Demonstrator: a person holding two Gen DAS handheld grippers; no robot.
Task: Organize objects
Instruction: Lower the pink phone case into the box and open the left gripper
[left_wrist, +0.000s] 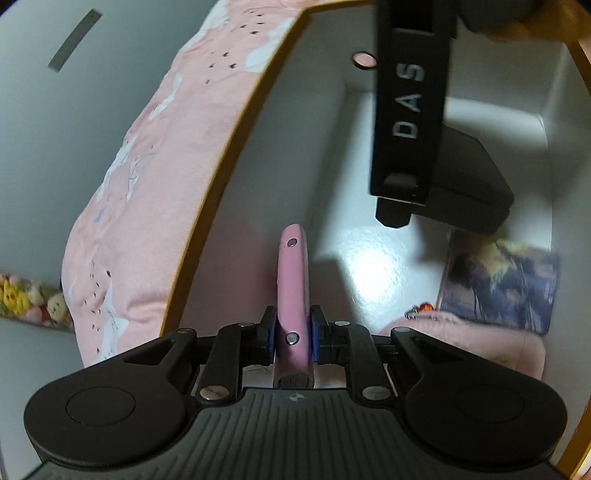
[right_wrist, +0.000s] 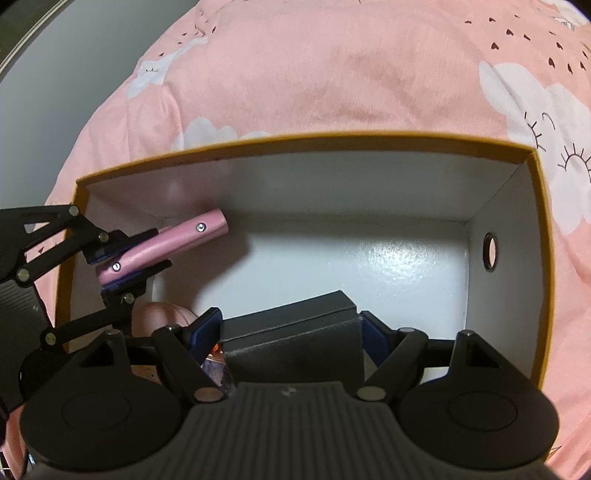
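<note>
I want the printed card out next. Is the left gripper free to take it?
Probably not. The left gripper is shut on the pink handle, and the black box in the right gripper hangs close above the card.

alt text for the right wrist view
The right gripper holds a black box low inside a white-lined cardboard box resting on pink bedding. At left, the left gripper holds a pink folded tool over the box's corner.
</note>
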